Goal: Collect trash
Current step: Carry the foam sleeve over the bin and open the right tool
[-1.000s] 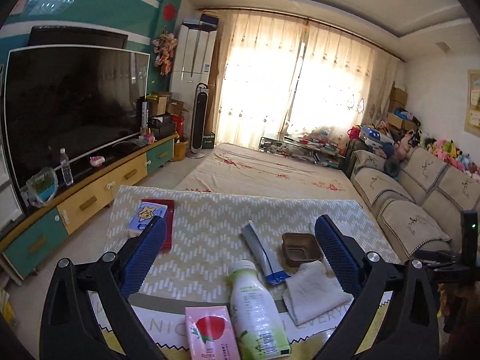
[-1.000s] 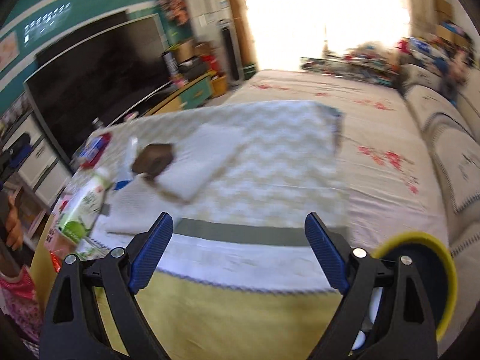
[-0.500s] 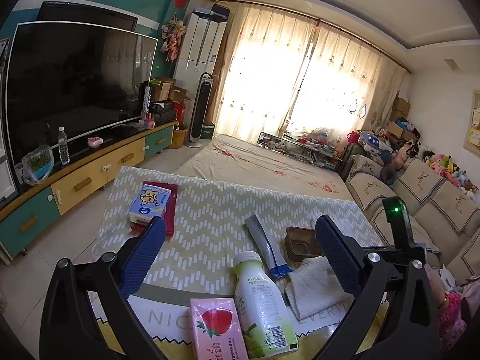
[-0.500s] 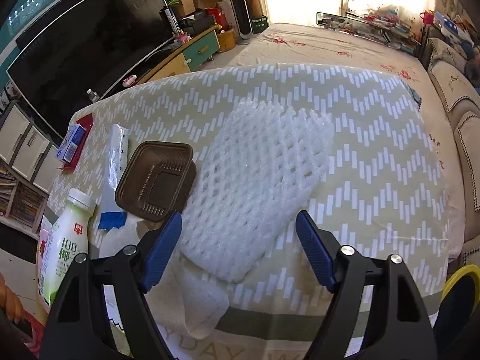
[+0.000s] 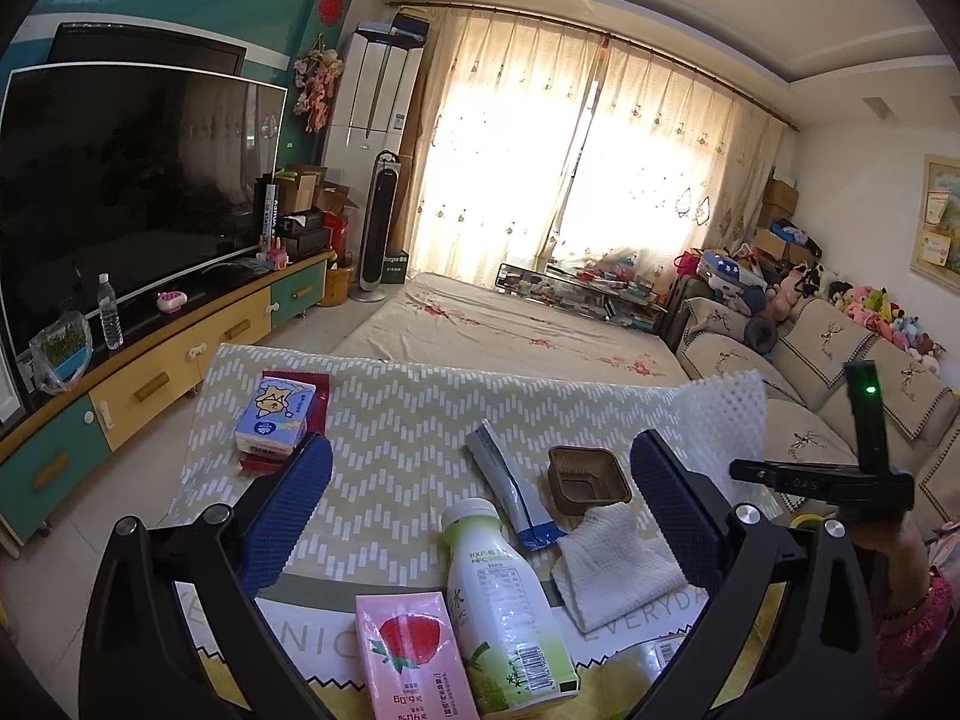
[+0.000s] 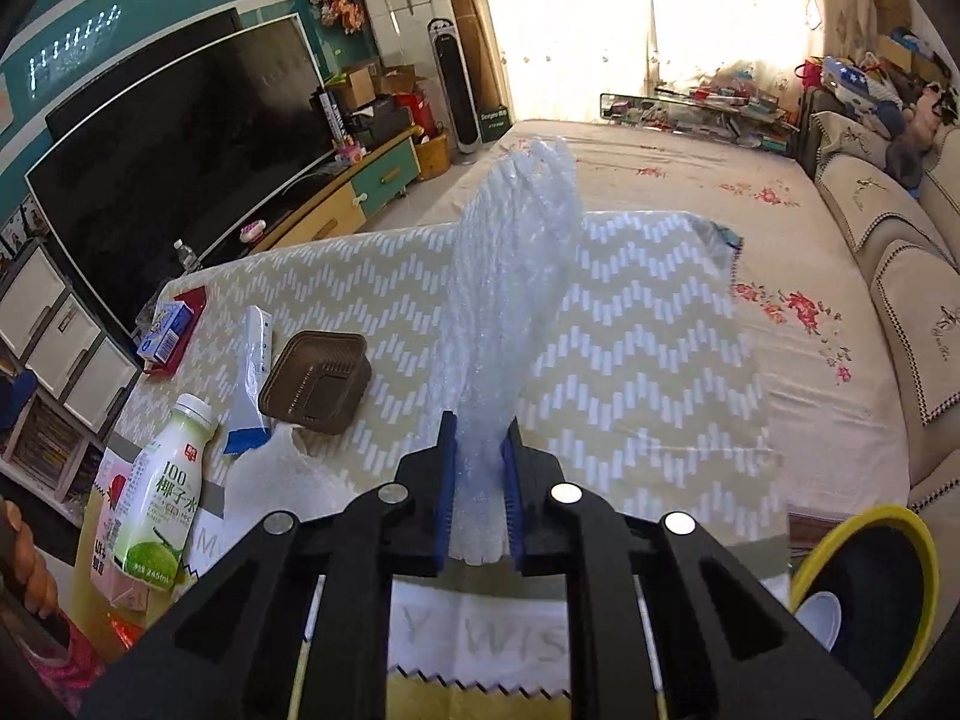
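Observation:
My right gripper [image 6: 479, 426] has its jaws closing, and its pads press on a white foam net [image 6: 516, 276] that stands up off the table. The net [image 5: 726, 414] also shows at the right of the left wrist view. My left gripper [image 5: 480, 450] stands open over the near table edge with nothing between its fingers. Below it lie a white-green drink bottle [image 5: 504, 600], a pink carton [image 5: 408, 654], a blue-white wrapper [image 5: 510, 492], a brown plastic tray [image 5: 588, 477] and a white napkin [image 5: 618, 564].
A yellow-rimmed bin [image 6: 864, 588] stands at the table's near right corner. A tissue pack [image 5: 273, 417] lies on a red packet at the far left of the chevron cloth [image 5: 408, 402]. A TV cabinet runs along the left, a sofa along the right.
My right gripper moved in over the foam net, closed on it and raised it from lying flat to standing upright. The left gripper stayed open and barely moved.

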{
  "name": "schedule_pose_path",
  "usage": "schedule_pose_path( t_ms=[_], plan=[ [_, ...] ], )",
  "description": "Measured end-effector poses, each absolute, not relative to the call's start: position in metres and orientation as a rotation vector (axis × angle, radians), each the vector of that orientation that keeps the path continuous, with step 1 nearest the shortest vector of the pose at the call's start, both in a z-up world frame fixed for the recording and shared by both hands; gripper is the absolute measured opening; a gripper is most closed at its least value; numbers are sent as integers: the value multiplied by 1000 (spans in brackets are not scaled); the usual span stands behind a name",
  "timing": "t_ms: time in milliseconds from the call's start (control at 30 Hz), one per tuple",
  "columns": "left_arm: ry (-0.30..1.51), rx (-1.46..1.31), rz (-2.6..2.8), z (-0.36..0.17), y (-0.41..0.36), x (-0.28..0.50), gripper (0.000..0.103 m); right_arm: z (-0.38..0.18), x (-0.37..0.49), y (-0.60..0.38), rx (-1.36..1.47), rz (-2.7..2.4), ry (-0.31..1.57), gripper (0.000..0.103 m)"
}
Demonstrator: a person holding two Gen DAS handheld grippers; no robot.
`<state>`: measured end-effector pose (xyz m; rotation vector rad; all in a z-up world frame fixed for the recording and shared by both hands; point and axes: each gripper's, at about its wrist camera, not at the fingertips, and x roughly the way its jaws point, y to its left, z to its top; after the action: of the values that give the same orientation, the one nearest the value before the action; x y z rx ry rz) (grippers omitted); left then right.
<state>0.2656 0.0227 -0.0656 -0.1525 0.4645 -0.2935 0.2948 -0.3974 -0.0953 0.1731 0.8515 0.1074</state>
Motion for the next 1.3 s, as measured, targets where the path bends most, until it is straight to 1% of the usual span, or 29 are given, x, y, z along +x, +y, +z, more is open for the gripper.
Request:
schedule_pose_path(
  t_ms=[100, 200, 367, 533, 567, 600, 633, 667, 767, 1033, 1167, 1300],
  plan=[
    [456, -139, -313, -65, 18, 263, 98, -89, 252, -438, 210, 6, 808, 13],
    [440, -118, -338, -64, 10, 259, 98, -94, 212, -485, 227, -151, 810, 14],
    [412, -67, -387, -64, -9, 250, 98, -128, 170, -559, 305, -353, 892, 14],
    [421, -32, -430, -65, -30, 245, 98, -170, 159, -601, 373, -419, 972, 17],
    [423, -23, -435, -65, -34, 244, 98, -176, 159, -605, 379, -423, 984, 20],
    [425, -13, -438, -64, -38, 244, 98, -183, 159, -609, 380, -431, 998, 27],
    [429, -3, -440, -64, -42, 243, 98, -187, 157, -614, 381, -446, 1001, 46],
    [434, 3, -442, -64, -45, 244, 98, -189, 155, -616, 372, -469, 995, 59],
    [457, 0, -451, -64, -50, 243, 98, -188, 150, -615, 320, -512, 965, 60],
    [483, -4, -460, -52, -43, 222, 98, -173, 137, -615, 359, -451, 893, 61],
    [524, 57, -522, -54, -44, 197, 98, -166, 132, -611, 364, -421, 876, 61],
    [584, 161, -602, -69, -53, 168, 98, -164, 127, -605, 365, -394, 869, 62]
  ],
)
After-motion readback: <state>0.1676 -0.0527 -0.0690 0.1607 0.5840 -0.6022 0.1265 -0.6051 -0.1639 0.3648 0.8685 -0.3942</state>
